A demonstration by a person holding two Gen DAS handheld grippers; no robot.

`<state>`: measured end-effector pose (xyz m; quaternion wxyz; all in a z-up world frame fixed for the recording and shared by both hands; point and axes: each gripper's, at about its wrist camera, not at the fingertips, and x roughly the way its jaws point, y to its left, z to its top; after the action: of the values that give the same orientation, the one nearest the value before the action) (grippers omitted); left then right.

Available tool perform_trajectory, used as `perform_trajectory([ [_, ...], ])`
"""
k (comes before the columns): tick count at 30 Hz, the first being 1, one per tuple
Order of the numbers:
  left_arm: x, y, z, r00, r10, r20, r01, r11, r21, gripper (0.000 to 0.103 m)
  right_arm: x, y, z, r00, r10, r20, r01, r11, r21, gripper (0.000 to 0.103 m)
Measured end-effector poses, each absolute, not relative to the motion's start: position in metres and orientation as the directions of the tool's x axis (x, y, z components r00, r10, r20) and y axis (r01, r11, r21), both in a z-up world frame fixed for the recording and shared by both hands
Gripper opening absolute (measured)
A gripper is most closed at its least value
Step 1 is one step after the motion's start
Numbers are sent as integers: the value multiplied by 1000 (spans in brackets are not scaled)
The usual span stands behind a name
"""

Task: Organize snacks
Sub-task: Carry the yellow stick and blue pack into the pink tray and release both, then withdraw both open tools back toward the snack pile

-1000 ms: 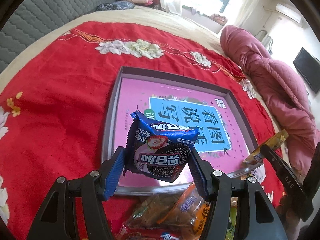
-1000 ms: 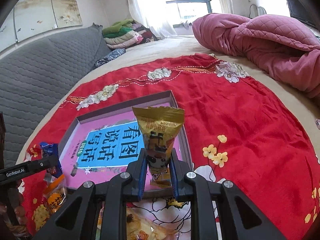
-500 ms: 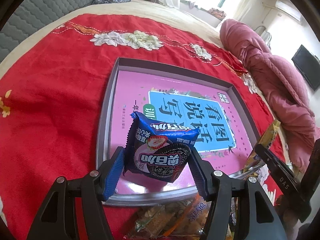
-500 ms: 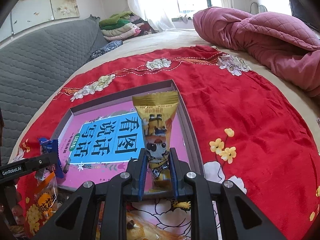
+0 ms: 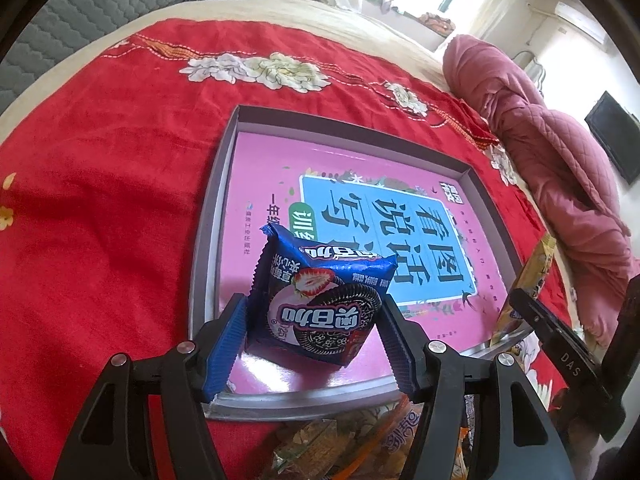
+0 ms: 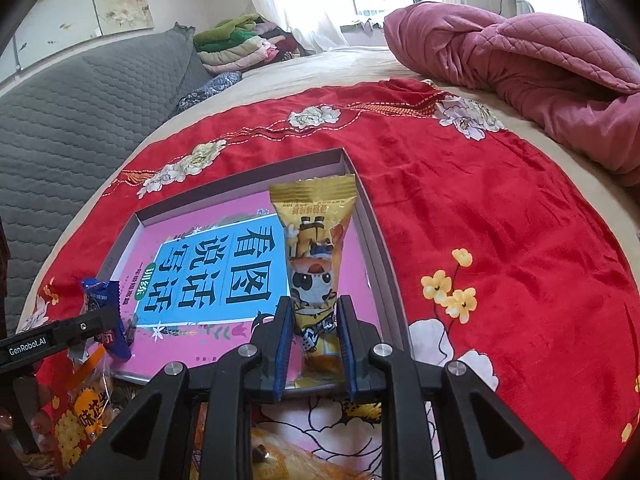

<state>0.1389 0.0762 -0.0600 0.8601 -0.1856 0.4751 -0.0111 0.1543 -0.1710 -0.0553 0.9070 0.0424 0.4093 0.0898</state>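
home bedroom: bed w/ red floral blanket, pink quilt, folded laundry.

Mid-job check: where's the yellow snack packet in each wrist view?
Left wrist: yellow packet at the right edge, edge-on, held by the right tool over the tray's right rim.
Right wrist: centre, upright, clamped between the tool's fingers.
Shared landmark: the pink book with the blue title panel, lying in the tray.
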Motion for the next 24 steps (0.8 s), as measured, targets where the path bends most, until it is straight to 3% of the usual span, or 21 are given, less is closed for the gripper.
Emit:
perform_trajectory([
  [14, 137, 83, -49, 563, -198, -802, -137, 935, -326, 68, 158, -167, -57, 632, 178, -754, -116, 984, 136, 31],
  [18, 134, 87, -44, 572, -195, -797, -137, 935, -328, 68, 159, -166, -55, 631, 177, -755, -112, 984, 137, 42],
  [24, 130, 94, -35, 586, -197, -786, -135, 932, -335, 68, 156, -168, -53, 633, 179, -753, -104, 984, 146, 48],
])
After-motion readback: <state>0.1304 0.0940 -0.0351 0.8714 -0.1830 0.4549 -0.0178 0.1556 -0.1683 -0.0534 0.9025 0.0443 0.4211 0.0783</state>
